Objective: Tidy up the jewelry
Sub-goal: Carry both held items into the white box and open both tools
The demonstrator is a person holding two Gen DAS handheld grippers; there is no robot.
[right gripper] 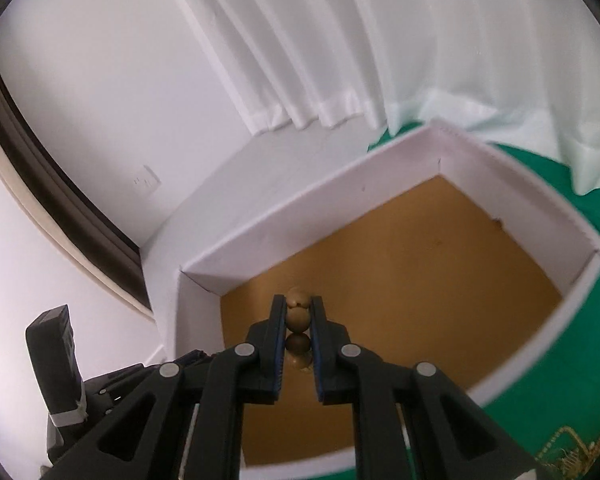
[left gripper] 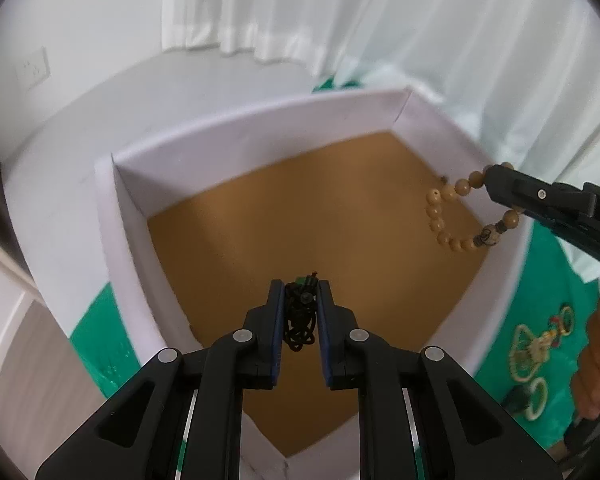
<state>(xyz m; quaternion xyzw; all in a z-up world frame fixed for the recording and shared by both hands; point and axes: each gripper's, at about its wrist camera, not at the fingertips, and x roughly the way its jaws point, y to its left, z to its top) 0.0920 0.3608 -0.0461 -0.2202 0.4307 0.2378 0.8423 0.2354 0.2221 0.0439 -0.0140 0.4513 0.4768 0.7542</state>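
right hand-held gripper [right gripper: 299, 322] clamps tan bead bracelet [right gripper: 298, 320] | above white box [right gripper: 380, 184], brown floor | green cloth [right gripper: 580, 380] beneath

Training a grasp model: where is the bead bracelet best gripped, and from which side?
By a few adjoining beads on one side of the loop, as the right gripper does: fingers across the strand from above, so the bracelet hangs free over the box.

No legible text or labels.
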